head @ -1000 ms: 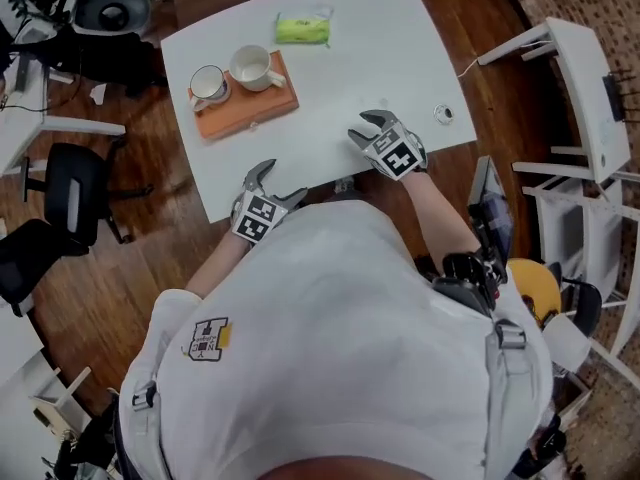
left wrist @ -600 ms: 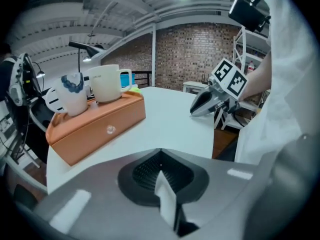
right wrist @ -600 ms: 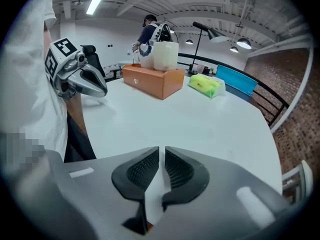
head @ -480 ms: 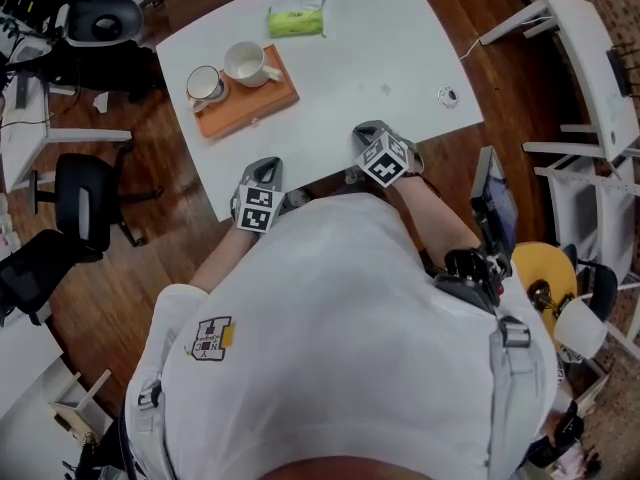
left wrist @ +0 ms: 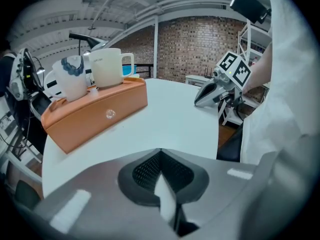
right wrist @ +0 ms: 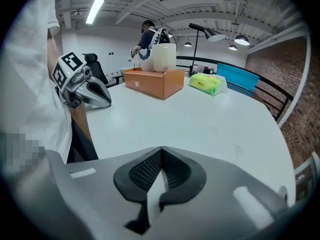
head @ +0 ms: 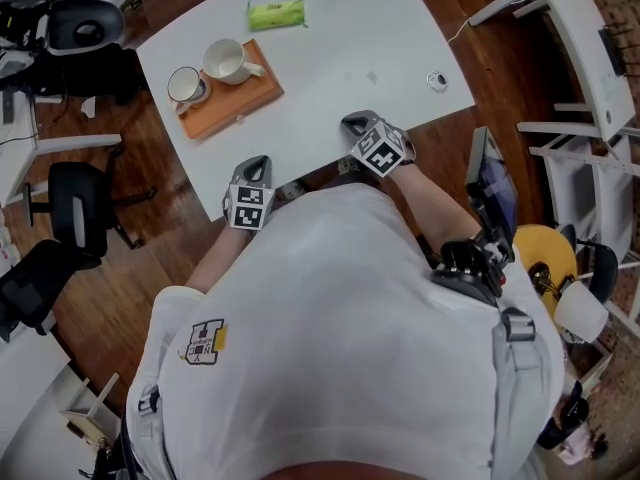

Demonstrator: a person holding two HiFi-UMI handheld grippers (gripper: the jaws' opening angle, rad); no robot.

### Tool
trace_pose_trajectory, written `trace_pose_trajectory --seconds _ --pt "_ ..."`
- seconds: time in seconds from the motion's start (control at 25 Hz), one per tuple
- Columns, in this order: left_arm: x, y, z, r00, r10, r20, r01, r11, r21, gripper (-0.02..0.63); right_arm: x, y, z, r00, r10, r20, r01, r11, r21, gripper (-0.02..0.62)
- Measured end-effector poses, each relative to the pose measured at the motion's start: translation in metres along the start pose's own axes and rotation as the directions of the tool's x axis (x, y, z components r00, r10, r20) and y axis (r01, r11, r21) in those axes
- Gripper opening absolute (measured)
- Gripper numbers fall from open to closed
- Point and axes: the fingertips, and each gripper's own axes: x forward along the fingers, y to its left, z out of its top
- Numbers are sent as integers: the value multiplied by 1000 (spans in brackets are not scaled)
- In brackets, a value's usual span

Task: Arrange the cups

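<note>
Cups (head: 226, 61) are in neither grip: at the near edge of the table (head: 330, 58) the left gripper (head: 256, 162) and right gripper (head: 353, 121) have drawn back and clenched empty, though their jaws gaped a second ago. Far left, both cups stand side by side on the tray (head: 240, 103), so arranging looks finished or paused.

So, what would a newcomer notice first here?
The orange box at the far left of the white table, bearing a white mug and a blue-patterned cup. Then the green packet near it, and the left gripper and right gripper, both shut, empty, at the near edge.
</note>
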Motion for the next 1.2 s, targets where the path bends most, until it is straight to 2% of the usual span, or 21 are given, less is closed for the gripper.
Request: trace_pose_trajectory --seconds 0.36,0.96,1.2 --pt "-3 -2 -11 1000 10 10 -10 1000 13 0 0 10 -1 1000 2 -2 -2 999 -50 0" --pt "3 -2 0 999 29 12 -30 999 33 0 -2 -2 0 1000 30 0 -30 998 -59 0" --pt "-4 -1 -11 999 32 18 -33 999 43 0 0 12 -1 1000 24 -4 -24 997 -67 0"
